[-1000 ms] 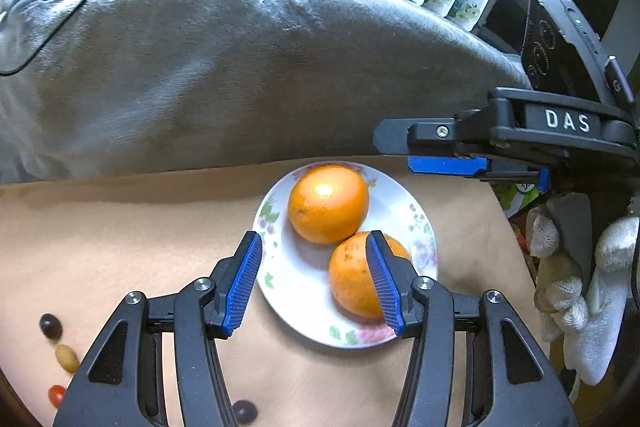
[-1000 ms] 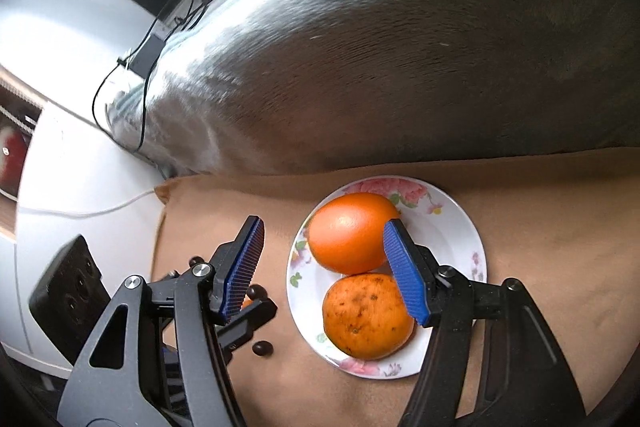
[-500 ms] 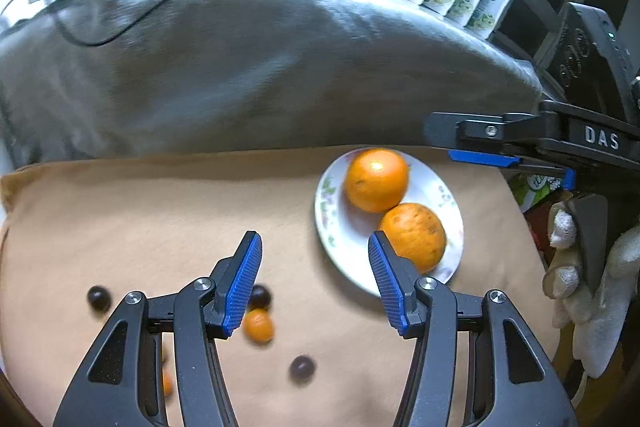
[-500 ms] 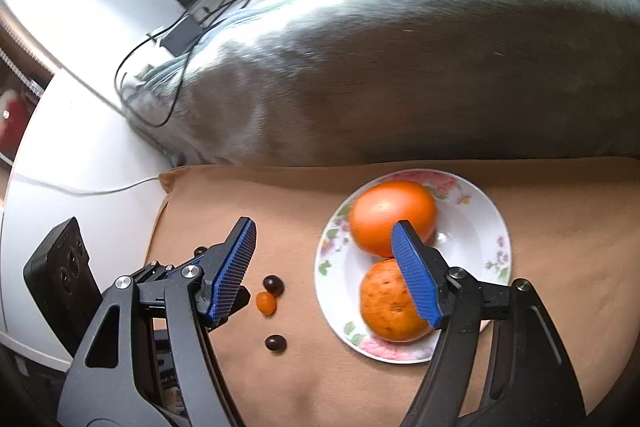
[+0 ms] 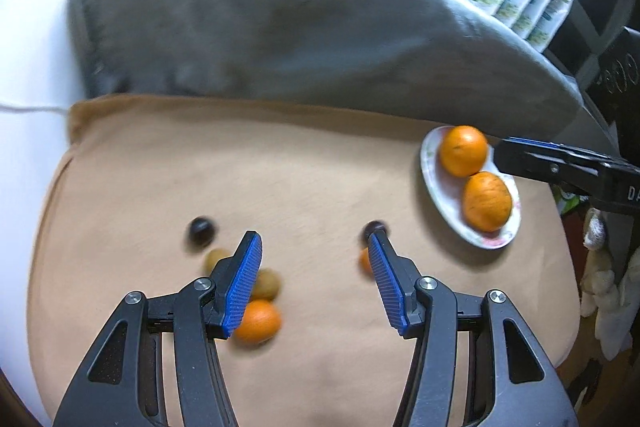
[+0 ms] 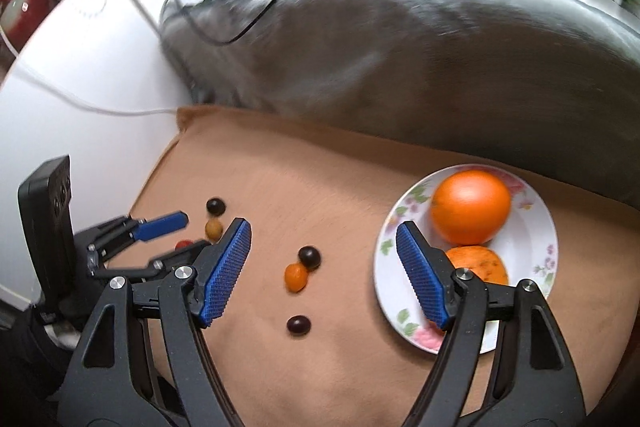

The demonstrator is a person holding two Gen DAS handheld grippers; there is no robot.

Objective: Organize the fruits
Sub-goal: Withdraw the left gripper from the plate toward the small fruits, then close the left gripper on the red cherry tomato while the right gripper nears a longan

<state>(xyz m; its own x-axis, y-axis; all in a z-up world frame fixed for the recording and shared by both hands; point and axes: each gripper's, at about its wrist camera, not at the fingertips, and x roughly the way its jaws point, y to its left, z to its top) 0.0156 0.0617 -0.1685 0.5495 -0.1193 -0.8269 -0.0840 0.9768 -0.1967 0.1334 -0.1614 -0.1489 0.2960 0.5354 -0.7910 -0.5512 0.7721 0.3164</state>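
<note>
Orange fruit, two pieces (image 6: 470,207) (image 6: 478,265), sits on the floral plate (image 6: 536,227) at three o'clock on the tan cloth (image 6: 320,187). Small dark and orange fruits (image 6: 296,277) lie scattered toward nine o'clock. The right gripper (image 6: 324,267) has just been opening, empty; the left gripper (image 5: 314,279) stands spread, empty.

The right gripper (image 6: 324,263) hangs over a tan cloth (image 6: 340,195), its jaws parted with nothing between them, having just been opening. Near the cloth's right edge a floral plate (image 6: 536,247) carries two oranges (image 6: 470,205), one behind the other. Mid-cloth lie a small orange fruit (image 6: 296,277) touching a dark one (image 6: 309,256), and another dark fruit (image 6: 298,325) nearer the camera. At the left edge sits the left gripper (image 6: 168,233), beside more small fruits (image 6: 214,217). A grey blanket (image 6: 400,59) borders the far edge.
</note>
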